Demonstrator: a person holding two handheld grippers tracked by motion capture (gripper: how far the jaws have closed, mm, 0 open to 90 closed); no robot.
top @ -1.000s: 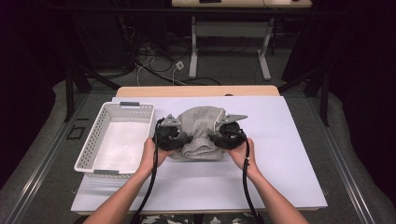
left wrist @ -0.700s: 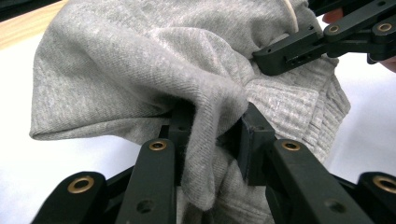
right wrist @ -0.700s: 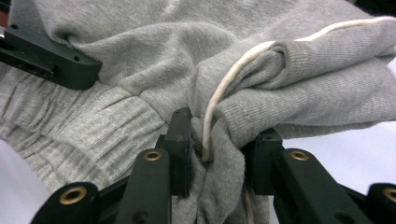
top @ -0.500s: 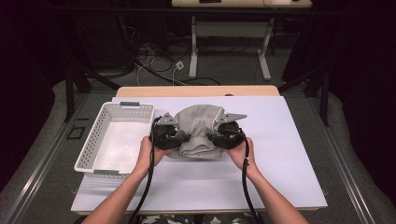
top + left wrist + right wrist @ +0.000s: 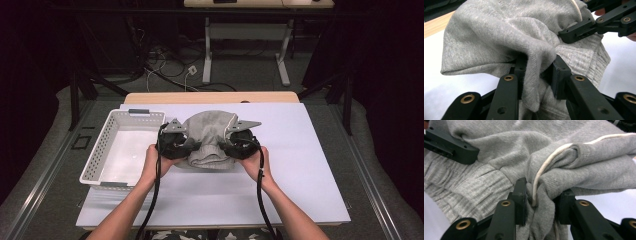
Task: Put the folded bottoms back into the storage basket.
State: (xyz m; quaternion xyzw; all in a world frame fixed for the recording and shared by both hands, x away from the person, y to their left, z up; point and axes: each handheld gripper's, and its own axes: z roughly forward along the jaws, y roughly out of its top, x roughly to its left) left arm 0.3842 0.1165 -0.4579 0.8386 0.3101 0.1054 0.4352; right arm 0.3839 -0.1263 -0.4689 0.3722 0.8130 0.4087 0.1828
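A bundled grey sweatshirt (image 5: 207,134) with a cream drawstring (image 5: 544,167) is held between both hands over the white table sheet (image 5: 295,165). My left gripper (image 5: 192,147) is shut on a thick fold at its left side; in the left gripper view the grey sweatshirt (image 5: 499,37) bunches between my left gripper (image 5: 537,72). My right gripper (image 5: 225,146) is shut on the right side, and in the right gripper view the sweatshirt (image 5: 579,160) and the drawstring are pinched in my right gripper (image 5: 541,197). Each gripper view shows the other gripper's jaw biting the cloth farther off.
A white slatted basket (image 5: 97,160) stands at the left of the sheet, close beside the left hand. The wooden table edge (image 5: 210,97) runs along the back. Open white sheet lies to the right and in front of the hands. Desk legs and cables sit on the floor behind.
Both hands and the sweatshirt have shifted a little to the left, toward the basket. Both grips look the same.
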